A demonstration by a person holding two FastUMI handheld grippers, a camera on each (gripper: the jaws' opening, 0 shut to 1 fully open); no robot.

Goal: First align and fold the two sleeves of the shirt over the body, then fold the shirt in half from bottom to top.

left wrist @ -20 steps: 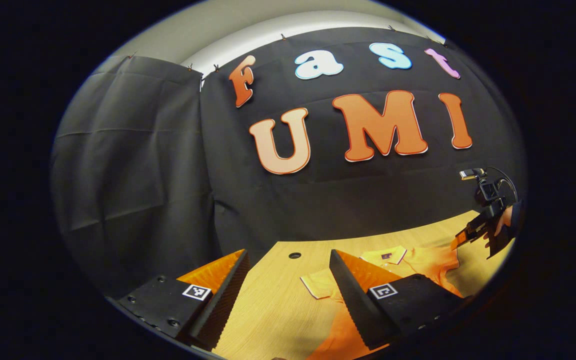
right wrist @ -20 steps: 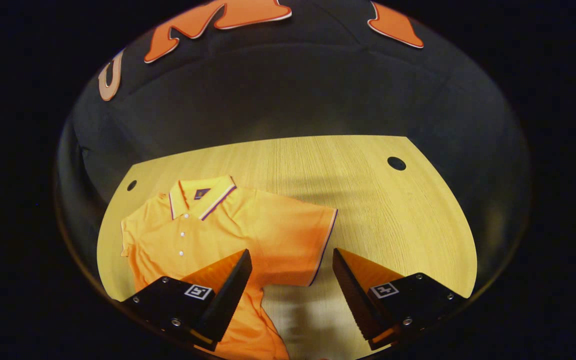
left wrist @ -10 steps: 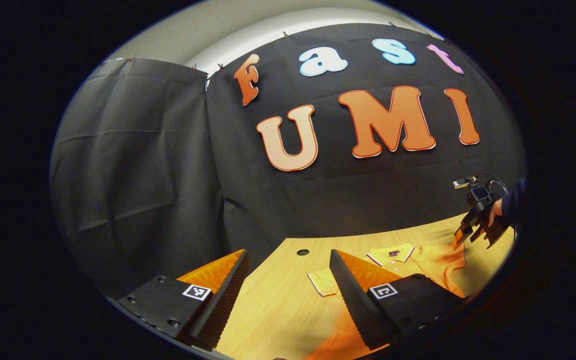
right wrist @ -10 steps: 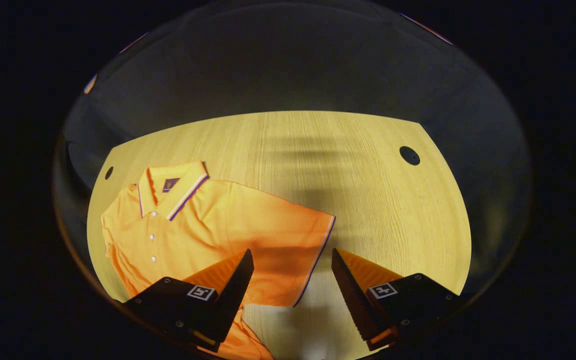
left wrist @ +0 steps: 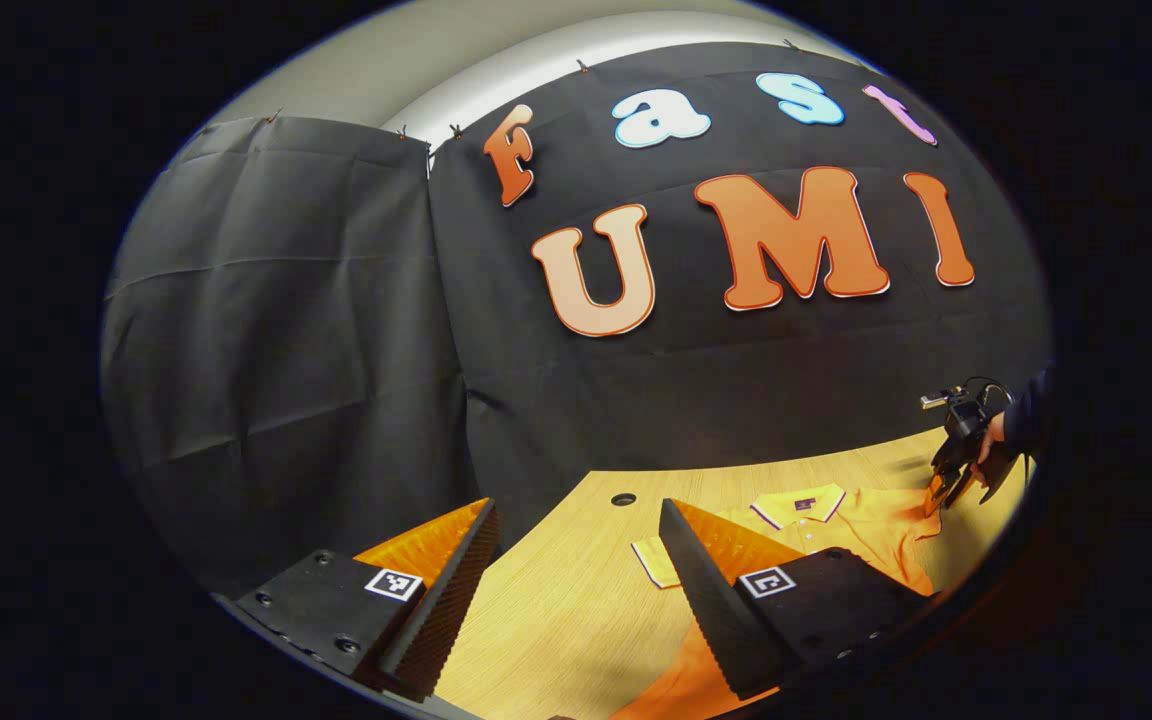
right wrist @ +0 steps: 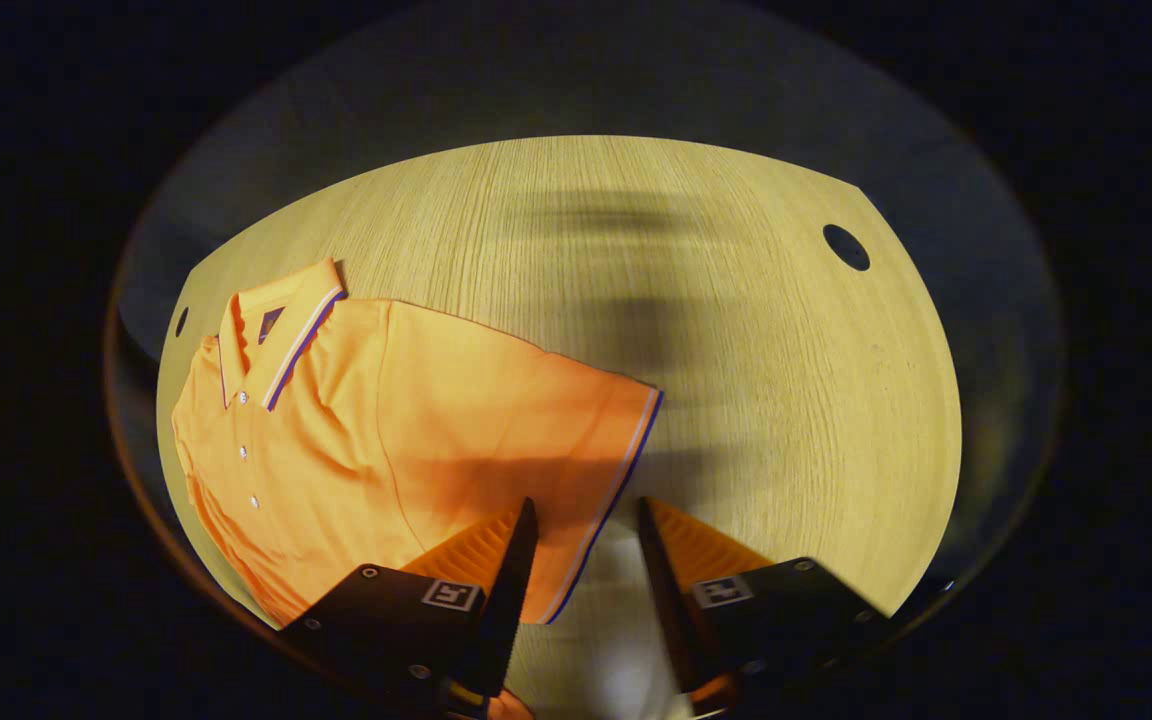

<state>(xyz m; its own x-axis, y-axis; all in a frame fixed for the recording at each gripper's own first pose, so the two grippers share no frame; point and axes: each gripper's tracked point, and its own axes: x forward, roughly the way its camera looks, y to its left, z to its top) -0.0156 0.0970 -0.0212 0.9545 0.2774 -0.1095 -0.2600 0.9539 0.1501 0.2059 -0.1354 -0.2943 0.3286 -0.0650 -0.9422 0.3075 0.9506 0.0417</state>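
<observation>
An orange polo shirt (right wrist: 386, 420) with a striped collar lies flat on the wooden table (right wrist: 756, 330). Its right sleeve (right wrist: 576, 420) is spread out sideways. My right gripper (right wrist: 586, 508) hovers low over that sleeve's trimmed hem, which runs into the gap between the fingers. The gap is narrow but the fingers stand apart, open. In the left gripper view the shirt (left wrist: 856, 525) lies to the right, and the right gripper (left wrist: 939, 490), held by a hand, is down at its far sleeve. My left gripper (left wrist: 578, 508) is wide open above the table, with the near sleeve (left wrist: 654, 562) beside its right finger.
The table has a round cable hole near each back corner (right wrist: 846, 247) (left wrist: 623, 498). Bare wood (left wrist: 556, 610) stretches to the left of the shirt. A person's dark sleeve (left wrist: 1028, 420) shows at the right edge.
The right gripper has dropped toward the right sleeve's hem and its fingers have narrowed. The left gripper has drifted slightly, still wide open.
</observation>
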